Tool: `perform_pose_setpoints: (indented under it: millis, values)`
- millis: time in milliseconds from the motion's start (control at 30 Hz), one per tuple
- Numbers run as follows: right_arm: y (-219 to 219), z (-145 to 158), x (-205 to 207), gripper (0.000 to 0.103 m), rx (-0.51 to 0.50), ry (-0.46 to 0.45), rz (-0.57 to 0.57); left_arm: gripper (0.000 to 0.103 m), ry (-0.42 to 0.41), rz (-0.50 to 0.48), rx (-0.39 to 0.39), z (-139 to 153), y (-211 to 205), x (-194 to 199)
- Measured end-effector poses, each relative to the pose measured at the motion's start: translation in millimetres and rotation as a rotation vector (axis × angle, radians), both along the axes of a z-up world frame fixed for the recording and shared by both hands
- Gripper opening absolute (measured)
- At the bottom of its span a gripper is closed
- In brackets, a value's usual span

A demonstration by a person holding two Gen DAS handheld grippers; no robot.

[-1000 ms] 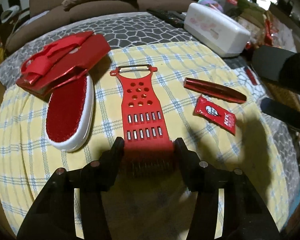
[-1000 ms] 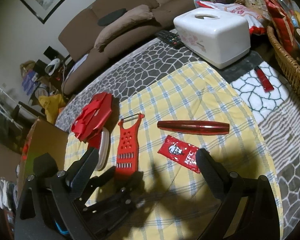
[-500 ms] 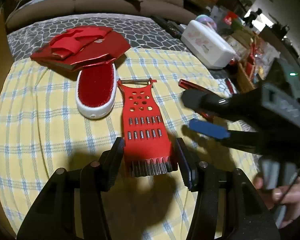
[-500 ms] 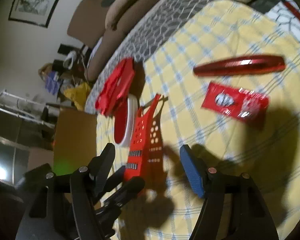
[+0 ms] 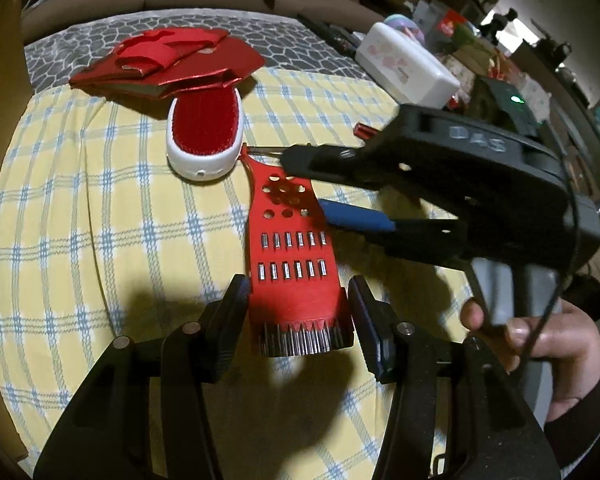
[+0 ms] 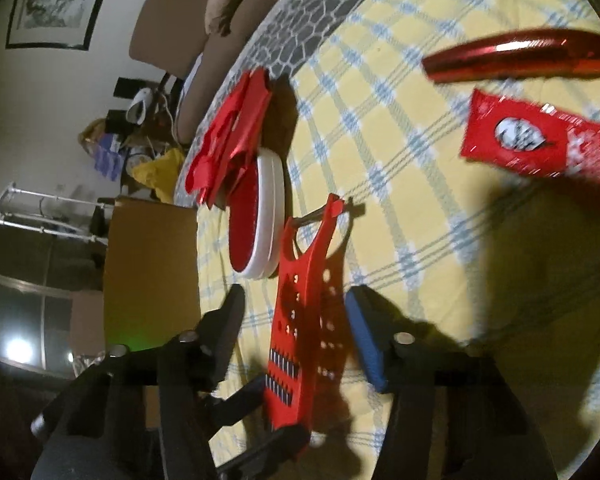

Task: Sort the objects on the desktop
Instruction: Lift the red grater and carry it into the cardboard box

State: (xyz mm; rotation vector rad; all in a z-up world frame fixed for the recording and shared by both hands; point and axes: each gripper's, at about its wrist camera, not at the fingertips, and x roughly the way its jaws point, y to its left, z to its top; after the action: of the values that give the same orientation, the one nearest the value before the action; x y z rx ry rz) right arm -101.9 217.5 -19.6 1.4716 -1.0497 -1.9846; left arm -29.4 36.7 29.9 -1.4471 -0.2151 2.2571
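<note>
A red flat grater (image 5: 292, 272) is held off the yellow checked cloth (image 5: 80, 200) by its toothed lower end, with my left gripper (image 5: 296, 304) shut on its two side edges. My right gripper (image 5: 306, 182) reaches in from the right at the grater's holed upper part. Its jaws are closing, with the grater (image 6: 300, 320) between them. In the right wrist view, cloth still shows on both sides between the grater and the right gripper (image 6: 296, 320) pads. The left gripper's fingers (image 6: 240, 400) show below on the grater's end.
A red brush in a white rim (image 5: 204, 136) lies just beyond the grater, partly under a pile of red foil packets (image 5: 168, 60). A red sachet (image 6: 536, 140) and a red foil tube (image 6: 520, 56) lie to the right. A white tissue box (image 5: 404, 68) stands behind. A hand (image 5: 540, 340) grips the right handle.
The right gripper has come down from the right over the grater's upper part, and its jaws have narrowed around it. The left gripper has kept its grip on the grater and shifted with it.
</note>
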Motion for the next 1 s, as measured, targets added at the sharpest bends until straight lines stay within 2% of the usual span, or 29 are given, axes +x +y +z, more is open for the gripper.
perform_pose_setpoints:
  millis: [100,233,467,533,667,900,1000]
  values:
    - [-8,-1,0,0.031,-0.005,0.001,0.026,0.048,0.001,-0.002,0.003,0,-2,2]
    - [-9,3,2,0.025,0.003,0.014,0.028,0.048,0.022,0.002,0.008,9,-9,4]
    - [-13,26,7,0.025,-0.024,0.054,0.035,0.048,0.079,0.000,0.014,44,-18,8]
    - [-17,41,10,0.021,-0.045,0.089,0.041,0.048,0.095,-0.002,0.014,55,-23,10]
    - [-27,72,17,0.021,-0.082,0.152,0.049,0.048,0.131,0.000,0.029,76,-35,19]
    - [-68,126,26,0.021,-0.131,0.255,0.081,0.048,0.208,0.019,0.062,119,-74,38]
    - [-101,144,27,0.021,-0.155,0.294,0.110,0.048,0.224,0.032,0.075,134,-96,43]
